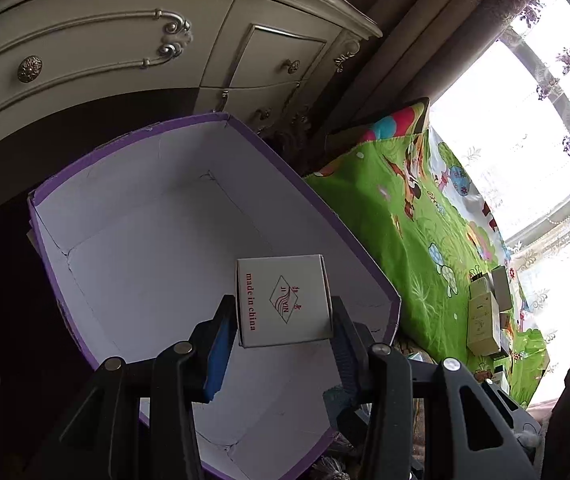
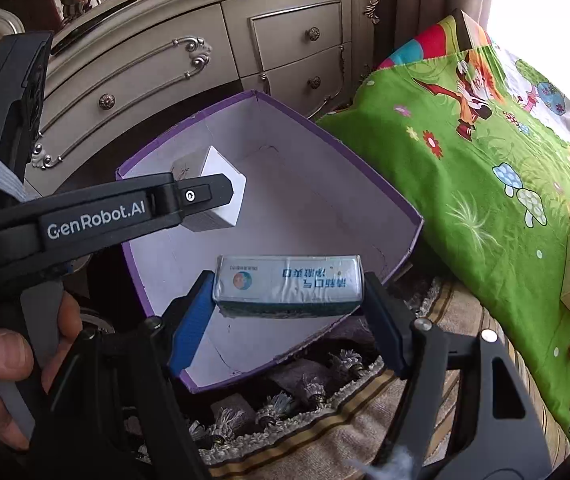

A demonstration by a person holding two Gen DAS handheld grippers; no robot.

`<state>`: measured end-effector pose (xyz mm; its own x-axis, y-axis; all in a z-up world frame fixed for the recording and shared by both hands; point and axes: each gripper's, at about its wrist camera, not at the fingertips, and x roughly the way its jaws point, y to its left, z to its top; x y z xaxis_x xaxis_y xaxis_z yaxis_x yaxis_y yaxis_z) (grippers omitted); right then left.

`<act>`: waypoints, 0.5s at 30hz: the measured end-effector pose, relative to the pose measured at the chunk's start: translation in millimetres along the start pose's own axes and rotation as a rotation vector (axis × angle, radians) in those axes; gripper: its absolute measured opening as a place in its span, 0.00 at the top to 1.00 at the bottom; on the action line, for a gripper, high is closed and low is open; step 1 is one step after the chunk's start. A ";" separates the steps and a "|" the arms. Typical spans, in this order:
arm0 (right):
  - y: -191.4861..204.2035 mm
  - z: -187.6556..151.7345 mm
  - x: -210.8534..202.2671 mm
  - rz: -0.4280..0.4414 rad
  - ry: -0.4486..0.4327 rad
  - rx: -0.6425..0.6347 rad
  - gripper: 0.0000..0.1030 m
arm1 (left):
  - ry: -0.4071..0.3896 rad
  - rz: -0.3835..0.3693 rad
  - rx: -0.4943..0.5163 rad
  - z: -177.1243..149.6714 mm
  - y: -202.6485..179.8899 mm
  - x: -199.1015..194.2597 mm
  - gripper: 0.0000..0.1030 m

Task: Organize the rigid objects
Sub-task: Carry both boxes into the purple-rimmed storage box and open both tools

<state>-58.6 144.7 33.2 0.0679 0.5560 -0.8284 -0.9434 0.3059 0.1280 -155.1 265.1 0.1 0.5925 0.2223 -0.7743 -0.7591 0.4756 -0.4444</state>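
A small white carton [image 1: 285, 300] printed "made in china" sits between the pads of my left gripper [image 1: 283, 334], which is shut on it above the open purple storage box [image 1: 133, 216]. In the right wrist view that same white carton [image 2: 221, 184] hangs over the purple box [image 2: 325, 200], held by the left gripper [image 2: 209, 194] reaching in from the left. My right gripper [image 2: 289, 312] is shut on a long blue-and-white packet [image 2: 289, 286] over the box's near corner. The box has a white interior and shows nothing lying inside.
A cream dresser [image 2: 205, 52] stands behind the box. To the right lies a green cartoon-print cloth [image 2: 485, 200] with several small cartons [image 1: 485, 320] on it. A tasselled rug [image 2: 325, 412] lies below. A hand [image 2: 5, 360] grips the left tool's handle.
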 end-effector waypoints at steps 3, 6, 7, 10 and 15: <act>12.2 2.6 9.4 0.009 0.020 -0.050 0.27 | 0.016 0.016 -0.034 -0.8 9.1 4.0 0.55; 15.1 -0.6 17.5 0.004 0.061 -0.068 0.26 | 0.040 0.037 -0.053 -0.9 12.1 8.5 0.52; 14.0 -1.9 18.6 0.006 0.072 -0.065 0.26 | 0.045 0.044 -0.056 -1.0 12.5 9.2 0.47; 7.2 -4.8 17.5 0.029 0.074 -0.037 0.21 | 0.046 0.076 -0.054 -2.0 11.9 9.9 0.34; 3.1 -6.1 12.3 0.041 0.059 -0.022 0.15 | 0.065 0.085 -0.053 -5.0 9.9 12.6 0.29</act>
<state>-62.7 147.9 20.1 0.0107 0.5207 -0.8536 -0.9518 0.2670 0.1509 -156.5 268.3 -16.2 0.5082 0.2033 -0.8369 -0.8200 0.4112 -0.3981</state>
